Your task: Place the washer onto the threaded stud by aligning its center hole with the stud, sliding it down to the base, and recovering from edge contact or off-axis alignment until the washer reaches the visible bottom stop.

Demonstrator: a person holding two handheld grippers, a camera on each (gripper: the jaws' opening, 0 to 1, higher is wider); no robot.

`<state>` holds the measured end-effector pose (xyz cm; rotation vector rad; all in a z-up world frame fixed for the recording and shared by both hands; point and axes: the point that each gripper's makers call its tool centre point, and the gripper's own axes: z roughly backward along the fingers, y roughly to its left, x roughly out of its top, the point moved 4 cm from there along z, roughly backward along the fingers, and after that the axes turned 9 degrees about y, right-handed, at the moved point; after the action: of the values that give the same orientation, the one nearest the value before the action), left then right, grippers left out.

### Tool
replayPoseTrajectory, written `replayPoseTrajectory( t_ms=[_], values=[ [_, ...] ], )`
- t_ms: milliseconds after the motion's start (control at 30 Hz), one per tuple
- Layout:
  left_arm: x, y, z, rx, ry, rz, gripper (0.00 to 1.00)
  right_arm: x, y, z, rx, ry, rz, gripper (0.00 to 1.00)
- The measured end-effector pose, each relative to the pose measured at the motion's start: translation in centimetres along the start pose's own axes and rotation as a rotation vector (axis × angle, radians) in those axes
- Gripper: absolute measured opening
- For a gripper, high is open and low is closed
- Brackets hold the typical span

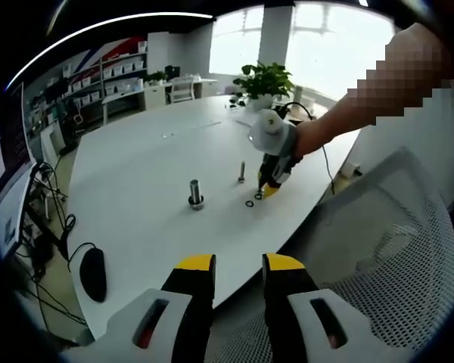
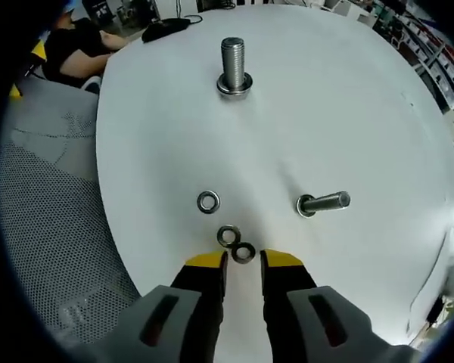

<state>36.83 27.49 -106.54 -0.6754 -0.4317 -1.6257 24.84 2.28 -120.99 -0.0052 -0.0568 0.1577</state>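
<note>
steel stud upright on table

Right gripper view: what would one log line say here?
right gripper: open, over small metal washers | large threaded stud: bare | left gripper: open, idle

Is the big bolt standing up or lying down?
Standing up. In the left gripper view the big threaded stud rises straight from the white table, head down. The smaller stud beside it stands upright too.
</note>
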Motion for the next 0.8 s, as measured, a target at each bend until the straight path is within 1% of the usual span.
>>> replayPoseTrajectory(
  t_ms=[33,67,100,133,167,267,333,433,533,600,733,800],
  values=[
    [0.0,0.0,0.0,0.0,0.001,0.0,0.23,0.0,0.0,-0.1,-0.003,0.003,0.007,0.2],
    [0.0,0.1,-0.1,0.0,0.002,0.0,0.23,0.2,0.8,0.8,-0.005,0.005,0.026,0.2],
    [0.0,0.1,-0.1,0.0,0.001,0.001,0.23,0.2,0.9,0.9,-0.005,0.008,0.032,0.2],
    [0.0,0.1,-0.1,0.0,0.0,0.001,0.23,0.0,0.3,0.1,-0.004,0.007,0.033,0.2],
    [0.0,0.1,-0.1,0.0,-0.001,0.002,0.23,-0.1,0.1,-0.1,-0.002,0.008,0.035,0.19],
    [0.2,-0.1,0.1,-0.001,0.0,0.001,0.23,0.4,0.2,0.4,-0.012,0.023,0.061,0.16],
    [0.1,0.1,-0.1,-0.002,-0.002,0.002,0.23,0.5,0.2,0.4,-0.015,0.039,0.075,0.15],
    [0.1,0.0,0.0,-0.004,-0.002,0.002,0.22,0.7,0.2,0.6,-0.003,0.074,0.068,0.15],
    [0.1,0.1,0.0,-0.006,-0.003,0.002,0.22,1.0,-0.1,0.3,0.001,0.11,0.078,0.15],
    [0.1,0.0,0.0,-0.006,-0.003,0.002,0.22,0.8,-0.1,0.2,-0.004,0.132,0.062,0.14],
    [0.1,0.0,0.0,-0.006,-0.003,0.002,0.22,0.5,0.3,0.4,-0.017,0.143,0.039,0.14],
    [0.1,0.0,0.1,-0.007,-0.004,0.003,0.22,0.4,0.3,0.4,-0.032,0.125,0.015,0.14]
  ],
)
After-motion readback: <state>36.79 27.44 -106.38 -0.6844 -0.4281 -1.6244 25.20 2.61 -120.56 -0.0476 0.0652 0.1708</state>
